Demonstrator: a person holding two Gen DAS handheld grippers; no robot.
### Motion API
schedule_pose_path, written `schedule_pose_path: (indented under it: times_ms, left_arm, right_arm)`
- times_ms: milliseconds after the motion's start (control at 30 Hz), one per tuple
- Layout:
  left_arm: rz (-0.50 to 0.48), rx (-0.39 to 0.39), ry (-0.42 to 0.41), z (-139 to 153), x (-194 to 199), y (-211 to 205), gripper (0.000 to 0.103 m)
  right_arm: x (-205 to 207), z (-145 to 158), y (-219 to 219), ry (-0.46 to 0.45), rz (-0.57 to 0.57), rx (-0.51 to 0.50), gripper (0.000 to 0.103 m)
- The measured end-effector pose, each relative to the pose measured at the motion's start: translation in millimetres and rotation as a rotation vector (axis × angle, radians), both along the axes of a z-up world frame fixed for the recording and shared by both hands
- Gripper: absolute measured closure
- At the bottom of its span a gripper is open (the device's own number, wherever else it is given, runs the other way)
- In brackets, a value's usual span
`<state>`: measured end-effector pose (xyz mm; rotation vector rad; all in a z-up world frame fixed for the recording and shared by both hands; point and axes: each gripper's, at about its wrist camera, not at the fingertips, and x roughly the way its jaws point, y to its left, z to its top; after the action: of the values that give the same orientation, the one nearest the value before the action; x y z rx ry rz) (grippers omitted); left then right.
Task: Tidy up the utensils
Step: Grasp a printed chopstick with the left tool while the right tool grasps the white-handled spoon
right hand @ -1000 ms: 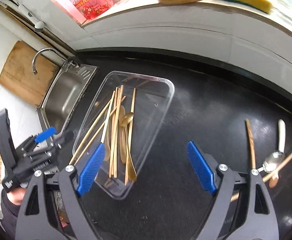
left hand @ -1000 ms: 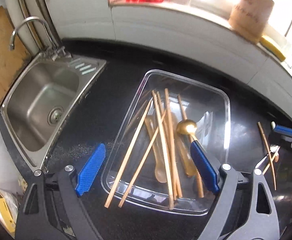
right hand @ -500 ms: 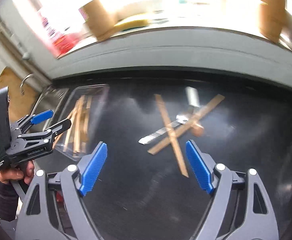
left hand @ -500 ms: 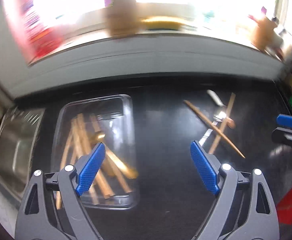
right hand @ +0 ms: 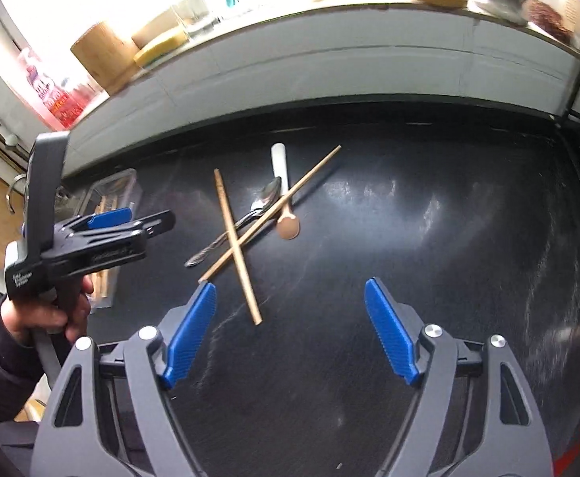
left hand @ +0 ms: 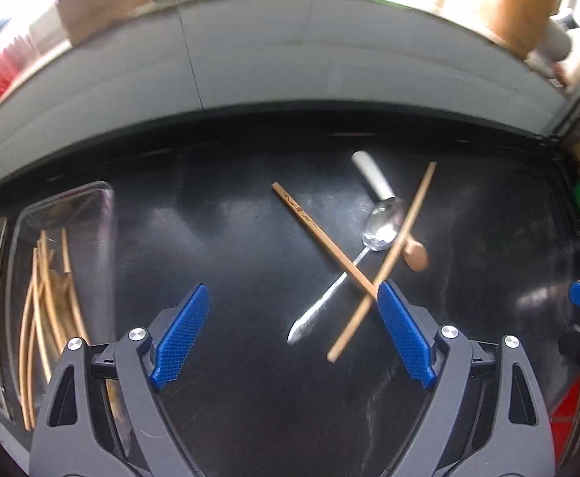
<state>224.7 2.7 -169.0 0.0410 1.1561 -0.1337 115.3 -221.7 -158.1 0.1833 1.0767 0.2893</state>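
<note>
— From my feed, the left gripper has blue cross-hatched pads on grey arms; the counter is glossy black.

— I see tan chopsticks, a silver spoon, and a white-handled, brown-bowled spoon.

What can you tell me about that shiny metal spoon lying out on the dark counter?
The metal spoon is silvery and polished, with an oval bowl and a slim handle that widens to a patterned end. It lies flat on the black countertop, outside the clear tray. One wooden chopstick crosses over its handle; another runs along the edge of its bowl, beside a white-handled wooden spoon. Neither gripper touches it.
</note>
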Motion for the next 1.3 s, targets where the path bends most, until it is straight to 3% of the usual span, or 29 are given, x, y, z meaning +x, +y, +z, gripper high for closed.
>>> schedule_pose_path:
  times_ms: [133,367,467,567,633,700,767,800,833,867,933,1100,1300]
  left_arm:
    - [0.059,-0.012,0.065,-30.0,25.1,-8.3,0.019]
    - [0.075,0.003,0.159,-72.8,51.0,-20.5,0.021]
    - [0.096,0.032,0.126,-75.7,59.5,-18.5,0.026]
    - [0.057,0.051,0.074,-72.3,67.7,-22.3,0.055]
    - [0.031,0.045,0.061,-70.7,72.9,-25.2,0.085]
    - [0.025,0.014,0.064,-71.6,79.8,-24.1,0.095]
    - [0.014,-0.004,0.049,-72.1,81.8,-21.4,0.097]
    - [0.015,-0.018,0.045,-72.5,83.9,-19.8,0.097]
    - [0.023,-0.022,0.031,-73.5,83.6,-16.3,0.097]
    - [0.015,-0.014,0.033,-73.0,82.8,-14.4,0.097]
    - [0.005,-0.019,0.024,-65.4,78.0,-8.5,0.097]
    - [0.008,-0.048,-0.033,-25.4,64.0,12.8,0.097]
    - [0.033,-0.078,-0.135,32.1,44.1,36.1,0.097]
  right_arm:
    - [35.3,-26.6,9.7,-0.013,0.060,-0.049,0.029]
    - [76.7,-69.1,29.6,-0.029,0.154,-0.117,0.029]
    - [88.5,-82.7,40.8,-0.035,0.193,-0.140,0.031]
    - [101.8,-97.2,51.8,-0.018,0.219,-0.163,0.038]
    - [106.2,-104.4,58.3,-0.031,0.239,-0.192,0.041]
    - [107.6,-107.1,67.7,-0.082,0.272,-0.242,0.043]
    - [110.7,-109.2,75.6,-0.121,0.308,-0.257,0.047]
    - [113.3,-109.5,77.9,-0.132,0.314,-0.256,0.054]
    - [116.4,-108.9,79.6,-0.135,0.324,-0.247,0.076]
    - [120.2,-108.0,80.4,-0.126,0.329,-0.240,0.089]
    - [127.6,-107.2,80.2,-0.067,0.325,-0.209,0.092]
    - [118.0,-91.0,57.0,-0.039,0.224,-0.183,0.092]
    - [81.3,-42.0,-2.7,-0.143,0.026,-0.222,0.092]
